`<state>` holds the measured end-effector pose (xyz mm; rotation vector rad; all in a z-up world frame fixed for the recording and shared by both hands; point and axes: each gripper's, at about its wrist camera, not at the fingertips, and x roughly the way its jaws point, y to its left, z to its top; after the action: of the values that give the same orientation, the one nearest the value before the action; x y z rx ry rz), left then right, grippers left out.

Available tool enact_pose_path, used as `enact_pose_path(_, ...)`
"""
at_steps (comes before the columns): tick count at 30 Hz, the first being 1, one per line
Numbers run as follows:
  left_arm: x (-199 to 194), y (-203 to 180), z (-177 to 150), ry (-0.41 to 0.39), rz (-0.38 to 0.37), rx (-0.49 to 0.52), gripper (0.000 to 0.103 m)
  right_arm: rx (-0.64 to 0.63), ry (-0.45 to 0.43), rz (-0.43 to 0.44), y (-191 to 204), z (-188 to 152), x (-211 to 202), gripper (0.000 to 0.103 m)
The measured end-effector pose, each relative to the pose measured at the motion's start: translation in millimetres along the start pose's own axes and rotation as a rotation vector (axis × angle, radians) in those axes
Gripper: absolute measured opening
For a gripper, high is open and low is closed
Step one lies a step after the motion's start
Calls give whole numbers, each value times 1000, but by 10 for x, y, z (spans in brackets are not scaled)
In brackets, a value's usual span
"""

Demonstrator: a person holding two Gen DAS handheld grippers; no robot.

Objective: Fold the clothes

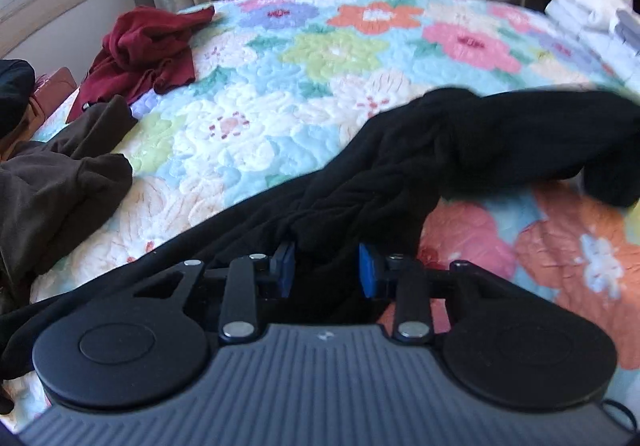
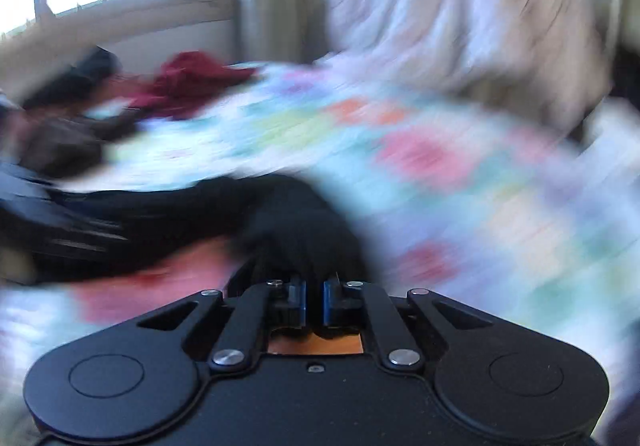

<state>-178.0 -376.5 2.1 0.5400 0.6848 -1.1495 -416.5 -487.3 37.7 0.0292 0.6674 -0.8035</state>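
Gripping a black garment (image 1: 460, 150) at two places, I am at the start of a fold: the cloth is bunched and twisted into a rope across the bed's floral quilt (image 1: 320, 50), not yet spread flat. My left hand-held gripper (image 1: 326, 266) has its blue pads part-way apart with a thick wad of the black fabric bulging between them; it looks clamped on that wad, though the cloth hides the contact itself. My right hand-held gripper (image 2: 314, 302) has its jaws almost together, pinching a fold of the same black garment (image 2: 288, 230) just ahead of the pads. That view is badly smeared, so finer detail is lost.

Next, I judge, the two grips should draw apart to untwist the rope and lay the piece out flat, which calls for even tension so neither pinch slips.

The garment is soft, matte knit, limp and heavy in its drape. The quilt is puckered and stitched, in pastel flowers. A crumpled dark red garment (image 1: 148, 46) and a brown one (image 1: 60, 182) lie near the far edge, well apart from mine.
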Motion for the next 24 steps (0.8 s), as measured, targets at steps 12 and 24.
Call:
enact_pose_path(12, 90, -293, -12, -4, -16, 73, 75, 288, 38, -72, -1496, -121, 7, 7)
enact_pose_path(24, -45, -338, -28, -29, -66, 69, 5, 386, 109, -49, -1460, -440, 307, 46)
